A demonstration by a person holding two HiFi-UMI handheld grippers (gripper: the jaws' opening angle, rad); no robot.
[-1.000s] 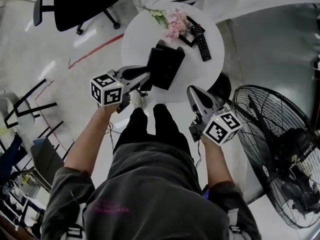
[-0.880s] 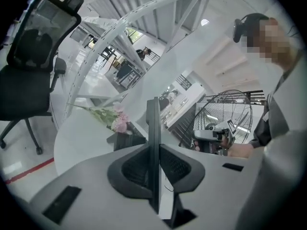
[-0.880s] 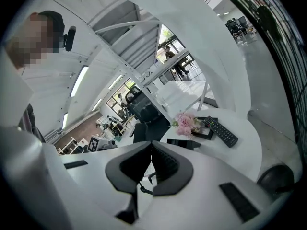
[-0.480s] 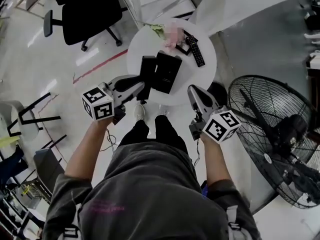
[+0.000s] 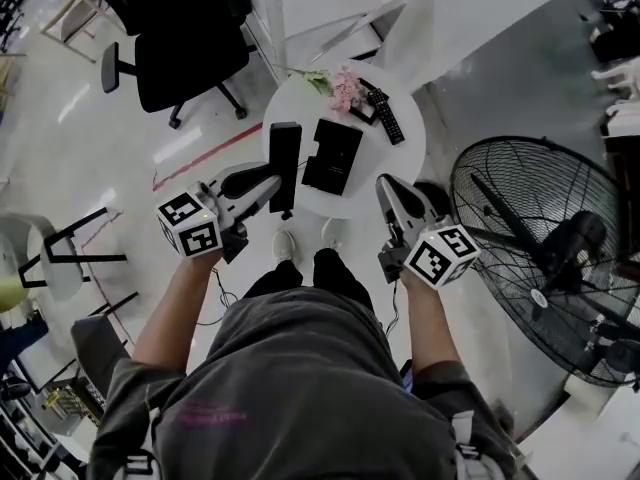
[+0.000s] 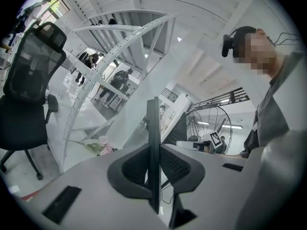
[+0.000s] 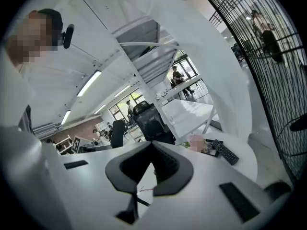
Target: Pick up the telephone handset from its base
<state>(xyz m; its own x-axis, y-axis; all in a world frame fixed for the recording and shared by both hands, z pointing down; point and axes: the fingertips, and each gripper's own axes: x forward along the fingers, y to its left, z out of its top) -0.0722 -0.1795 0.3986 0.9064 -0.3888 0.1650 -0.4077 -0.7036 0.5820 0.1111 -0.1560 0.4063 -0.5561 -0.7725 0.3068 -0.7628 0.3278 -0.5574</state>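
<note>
The black telephone handset (image 5: 285,155) hangs upright above the left edge of the round white table (image 5: 400,153), clear of its black base (image 5: 335,158), which stays on the tabletop. My left gripper (image 5: 275,180) is shut on the handset's lower half. In the left gripper view the handset (image 6: 153,123) shows edge-on as a thin dark bar clamped by that gripper (image 6: 154,150). My right gripper (image 5: 388,183) hovers at the table's near right edge, shut and empty; its tips (image 7: 152,145) meet with nothing between them.
A black remote control (image 5: 388,116) and pink flowers (image 5: 345,86) lie at the table's far side. A black office chair (image 5: 185,43) stands far left, and a large floor fan (image 5: 540,258) stands to the right. The person's shoes (image 5: 285,245) are under the table's near edge.
The left gripper has lifted the handset off the base and carried it up and to the left. The right gripper has risen too, still shut and empty.
</note>
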